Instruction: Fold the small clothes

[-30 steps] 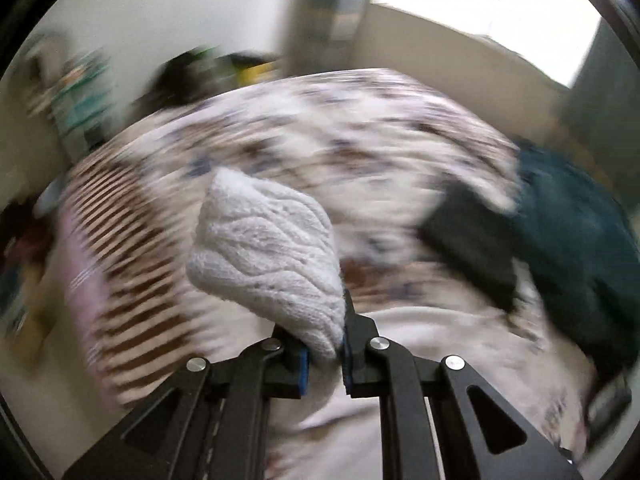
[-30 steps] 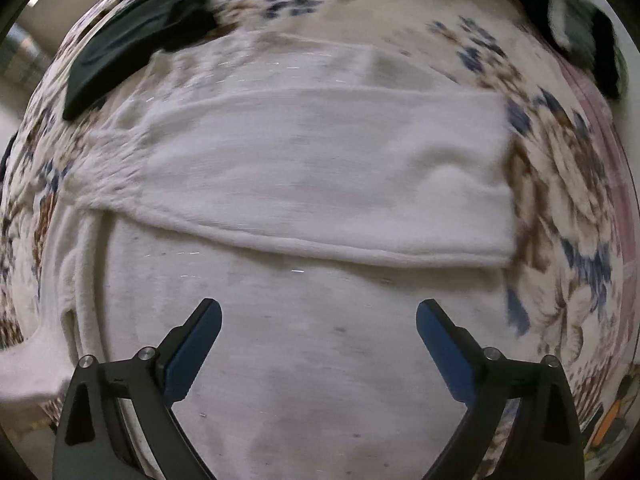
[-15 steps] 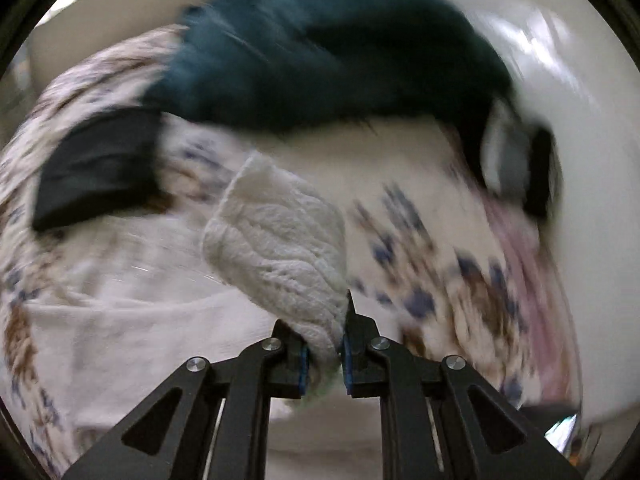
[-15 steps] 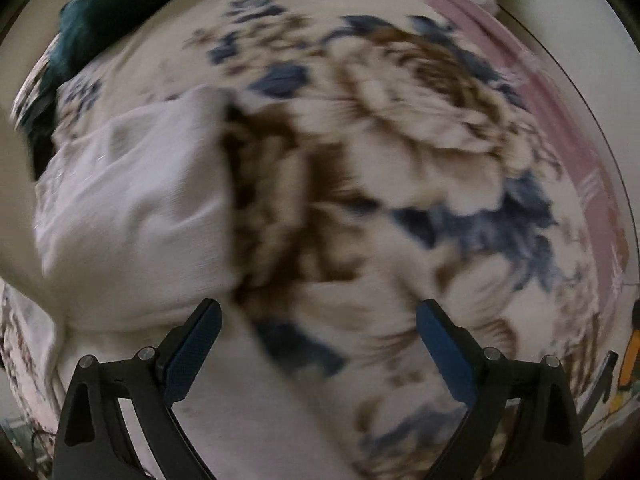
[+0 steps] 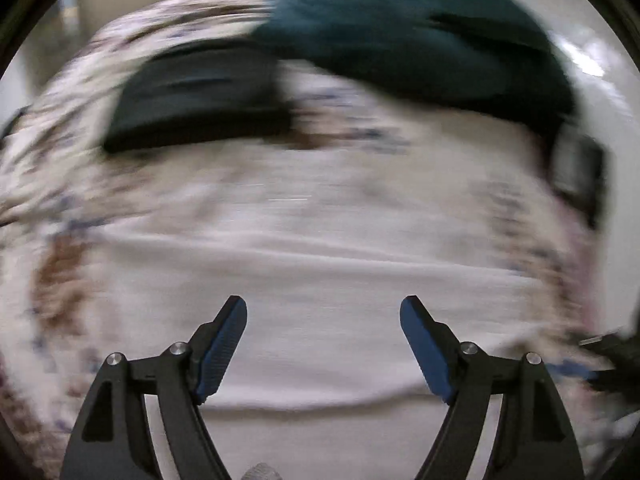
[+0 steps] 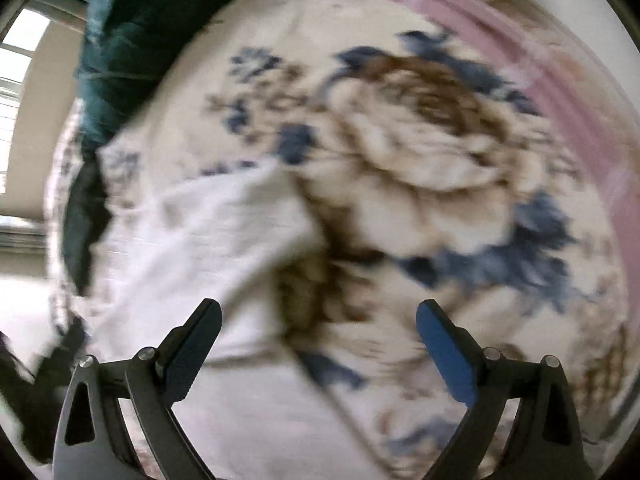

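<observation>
On the bed, we are looking down at a big flowery blanket (image 6: 420,152) that is covering almost everything. A dark green cloth (image 5: 420,36) is lying at the far end of it, and a black cloth (image 5: 200,96) is sitting just beside the green one. The white sweater (image 5: 320,280) is lying flat on the blanket, right under our left claw (image 5: 323,344). That claw is opening, with nothing between its blue pads. Our right claw (image 6: 318,348) is standing wide apart over the sweater's edge (image 6: 208,240) and the blanket, holding nothing. Everything is looking blurry.
</observation>
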### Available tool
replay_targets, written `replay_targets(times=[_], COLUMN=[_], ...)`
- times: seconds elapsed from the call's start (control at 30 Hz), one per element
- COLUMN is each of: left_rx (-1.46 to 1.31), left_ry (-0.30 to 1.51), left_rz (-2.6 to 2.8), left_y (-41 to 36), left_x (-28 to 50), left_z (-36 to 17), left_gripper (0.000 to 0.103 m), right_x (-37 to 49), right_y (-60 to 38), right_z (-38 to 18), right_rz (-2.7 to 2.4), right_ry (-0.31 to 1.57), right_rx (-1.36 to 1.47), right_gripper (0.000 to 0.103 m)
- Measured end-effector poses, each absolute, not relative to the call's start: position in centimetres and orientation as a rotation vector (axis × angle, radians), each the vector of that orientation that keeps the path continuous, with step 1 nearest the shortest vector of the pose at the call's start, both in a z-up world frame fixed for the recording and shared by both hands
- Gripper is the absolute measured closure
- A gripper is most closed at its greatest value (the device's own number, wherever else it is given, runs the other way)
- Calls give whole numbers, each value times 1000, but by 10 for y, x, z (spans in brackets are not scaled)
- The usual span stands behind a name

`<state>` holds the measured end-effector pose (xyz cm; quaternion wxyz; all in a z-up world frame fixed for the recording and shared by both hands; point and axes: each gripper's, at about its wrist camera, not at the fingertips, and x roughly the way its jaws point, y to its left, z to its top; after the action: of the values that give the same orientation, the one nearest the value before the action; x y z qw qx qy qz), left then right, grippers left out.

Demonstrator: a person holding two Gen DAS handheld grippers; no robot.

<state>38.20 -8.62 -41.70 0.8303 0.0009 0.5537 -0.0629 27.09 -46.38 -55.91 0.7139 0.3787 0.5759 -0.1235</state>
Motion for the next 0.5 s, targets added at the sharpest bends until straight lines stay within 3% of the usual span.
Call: replay_targets(times=[0.17,0.2,0.27,0.33,0.37,0.5], left_rx=[87,113,140,145,149,99], left_ry=[1291,1304,1303,1279,1262,1267], left_rz=[118,150,192,221,242,291], left_y=[-1,9,25,36,43,72], left_x=[408,411,416,420,422,436], left_z=[-479,-490,-501,-502,-502,-509], left_gripper=[25,24,22,19,19,17], right_x=[315,320,321,324,324,323], right_y=[-459,-459,-453,-447,-441,-417], right_z=[-605,-612,-618,-615,-609,-583], right_rz=[-296,-308,-320,-341,-356,-304], right_ry=[1309,1316,1308,1300,1288,1260], right_rx=[1005,1033,1064,1042,1018,974], right_gripper=[7,13,38,83,88,90])
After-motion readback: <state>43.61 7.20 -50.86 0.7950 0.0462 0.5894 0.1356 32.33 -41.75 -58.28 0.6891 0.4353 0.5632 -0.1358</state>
